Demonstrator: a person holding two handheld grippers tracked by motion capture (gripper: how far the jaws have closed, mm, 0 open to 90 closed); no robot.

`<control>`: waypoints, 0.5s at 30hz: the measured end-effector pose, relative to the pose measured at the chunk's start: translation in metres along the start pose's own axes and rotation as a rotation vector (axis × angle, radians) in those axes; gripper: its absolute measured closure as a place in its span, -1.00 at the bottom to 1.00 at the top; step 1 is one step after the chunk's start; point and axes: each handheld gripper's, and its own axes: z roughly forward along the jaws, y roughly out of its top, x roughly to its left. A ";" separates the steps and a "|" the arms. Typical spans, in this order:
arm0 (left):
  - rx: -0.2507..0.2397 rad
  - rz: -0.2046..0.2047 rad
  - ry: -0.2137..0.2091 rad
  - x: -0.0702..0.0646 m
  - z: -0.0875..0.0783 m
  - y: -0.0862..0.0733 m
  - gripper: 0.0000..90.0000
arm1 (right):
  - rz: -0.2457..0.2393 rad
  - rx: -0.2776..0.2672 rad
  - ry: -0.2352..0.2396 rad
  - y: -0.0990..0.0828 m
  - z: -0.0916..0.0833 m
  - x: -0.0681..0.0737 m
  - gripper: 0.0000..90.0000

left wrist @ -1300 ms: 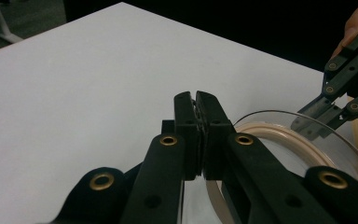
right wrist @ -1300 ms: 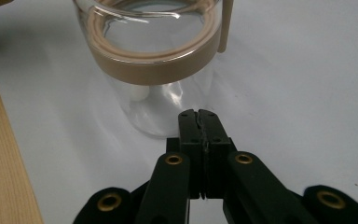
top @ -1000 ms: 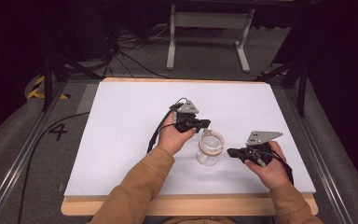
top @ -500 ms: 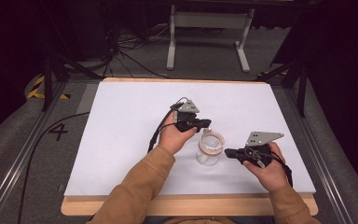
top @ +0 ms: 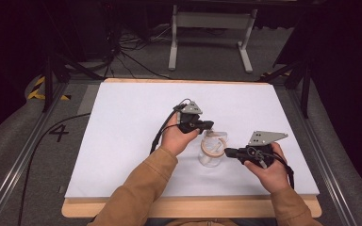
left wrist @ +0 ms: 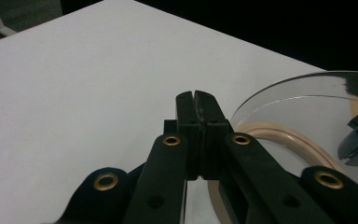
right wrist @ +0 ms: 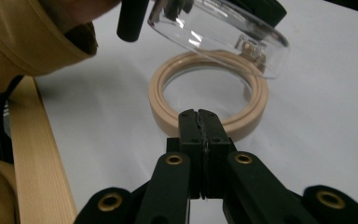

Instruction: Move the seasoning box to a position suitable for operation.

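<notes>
Jar [top: 211,154] could tip if our clenched left gripper [top: 207,125] or right gripper [top: 230,152] nudges its tilted lid [right wrist: 219,35].

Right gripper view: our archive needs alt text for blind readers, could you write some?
Two shut black gripper jaws point at a beige ring-shaped jar rim on a white table. A clear, round plastic lid is tilted above the ring, and a tan sleeve shows at the upper left.
</notes>
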 end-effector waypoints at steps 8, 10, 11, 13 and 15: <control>0.005 -0.007 -0.004 0.000 0.000 0.000 1.00 | 0.056 -0.111 0.052 0.001 0.006 -0.006 1.00; 0.001 -0.009 -0.003 0.000 0.000 0.000 1.00 | 0.061 -0.145 0.060 0.000 0.007 -0.008 1.00; 0.001 -0.009 -0.003 0.000 0.000 0.000 1.00 | 0.061 -0.145 0.060 0.000 0.007 -0.008 1.00; 0.006 -0.007 -0.002 0.000 -0.001 0.000 1.00 | 0.056 -0.160 0.066 -0.001 0.008 -0.008 1.00; 0.007 -0.006 -0.002 0.000 -0.001 0.000 1.00 | 0.055 -0.172 0.066 -0.001 0.007 -0.009 1.00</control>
